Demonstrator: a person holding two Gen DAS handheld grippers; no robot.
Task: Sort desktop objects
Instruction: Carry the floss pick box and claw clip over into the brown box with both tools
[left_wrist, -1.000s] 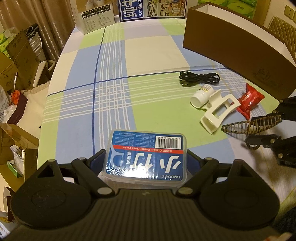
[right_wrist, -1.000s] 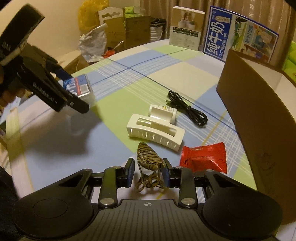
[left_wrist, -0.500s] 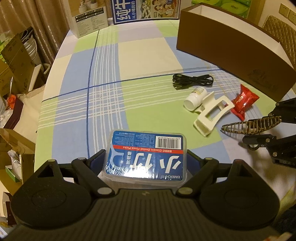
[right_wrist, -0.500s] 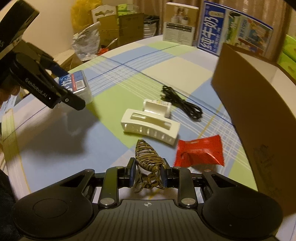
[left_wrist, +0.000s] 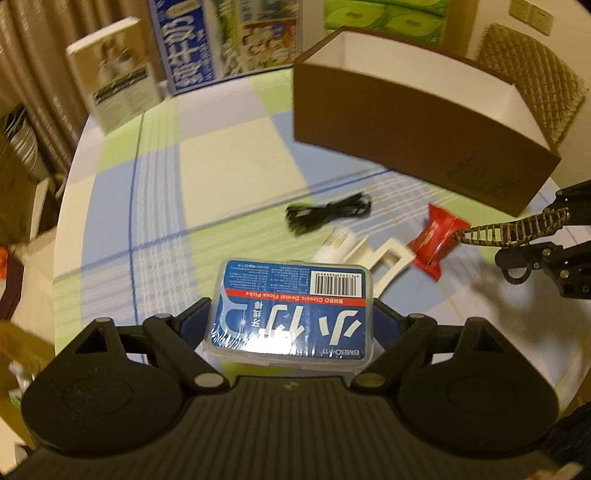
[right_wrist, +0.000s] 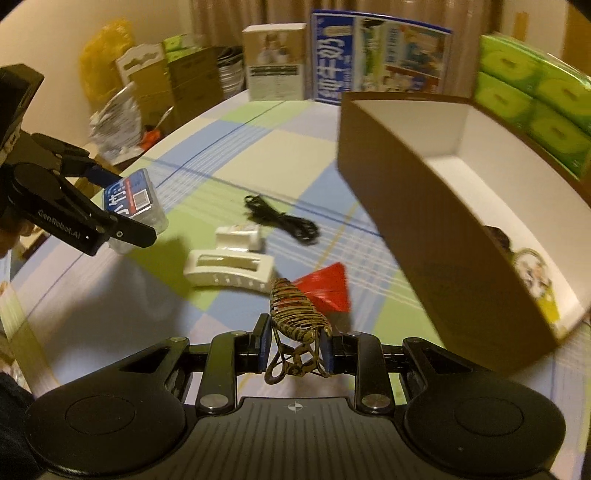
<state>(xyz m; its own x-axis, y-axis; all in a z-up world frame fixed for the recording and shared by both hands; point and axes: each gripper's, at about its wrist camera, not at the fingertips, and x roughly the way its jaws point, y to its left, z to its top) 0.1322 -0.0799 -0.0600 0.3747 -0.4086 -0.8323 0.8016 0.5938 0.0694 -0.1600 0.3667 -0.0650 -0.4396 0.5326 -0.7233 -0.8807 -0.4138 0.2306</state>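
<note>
While both grippers are holding items clear of the table (left_wrist: 236, 173), the main risk is sitting with the right gripper (right_wrist: 295, 347): its jaws are standing close together, pinching the tortoiseshell hair clip (right_wrist: 295, 314) only at its wire base. The log shows those jaws closing a little over the last second, with the clip between them throughout. The clip is springy and open-worked, so I am judging that it could twist or squirt out during a swing toward the brown box (right_wrist: 424, 206), most likely if it is knocking the near wall, which is standing tall just to the gripper's right.

The left gripper (left_wrist: 295, 314) is clamping the floss pick box (left_wrist: 291, 310) across its width, jaws wide. That box is smooth, glossy plastic; a quick tilt could be letting it slide forward out of the pads.

Orientation notes:
- The hair clip's long axis is running straight out along the right gripper's fingers, pointed tip forward and away from the camera, over the red packet (right_wrist: 328, 291).
- The floss pick box's long axis is lying crosswise between the left pads, label up, barcode edge forward.

Remaining on the table: white claw clip (right_wrist: 229, 267), small white bottle (right_wrist: 240, 236), black cable (right_wrist: 284, 221). A low carry could be sweeping these.
</note>
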